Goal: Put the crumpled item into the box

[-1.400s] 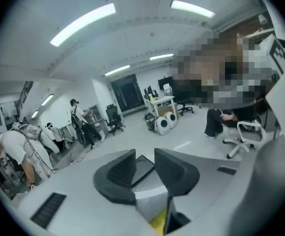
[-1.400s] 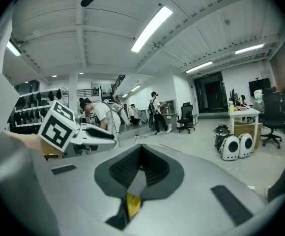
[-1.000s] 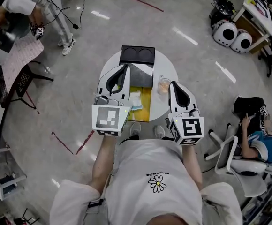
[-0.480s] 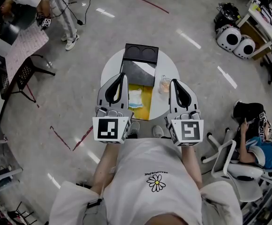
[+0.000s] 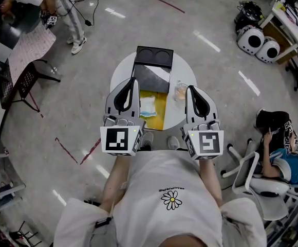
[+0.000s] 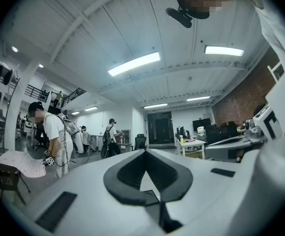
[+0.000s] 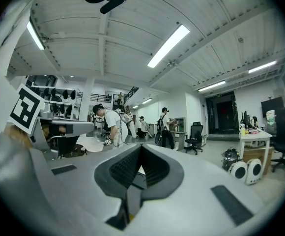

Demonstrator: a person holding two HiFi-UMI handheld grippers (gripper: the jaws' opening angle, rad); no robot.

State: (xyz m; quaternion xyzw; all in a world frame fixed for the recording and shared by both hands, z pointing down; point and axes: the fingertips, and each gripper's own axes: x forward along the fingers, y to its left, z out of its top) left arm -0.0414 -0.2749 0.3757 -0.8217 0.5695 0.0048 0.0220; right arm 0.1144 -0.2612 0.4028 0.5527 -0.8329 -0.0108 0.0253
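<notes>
My left hand-held gripper [image 5: 132,80] and right hand-held gripper [image 5: 190,89] are closed, empty, beside the box [image 5: 161,111]; a black tray [image 5: 152,59] sits behind.

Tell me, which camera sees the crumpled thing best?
The head view. It looks down on the crumpled item lying on a yellow surface on the round table. Both gripper views aim up at the ceiling and room, so neither shows it.

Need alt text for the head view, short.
Seen from above, a person holds the left gripper and right gripper, both shut and empty, over a round table carrying a crumpled item on a yellow mat.
</notes>
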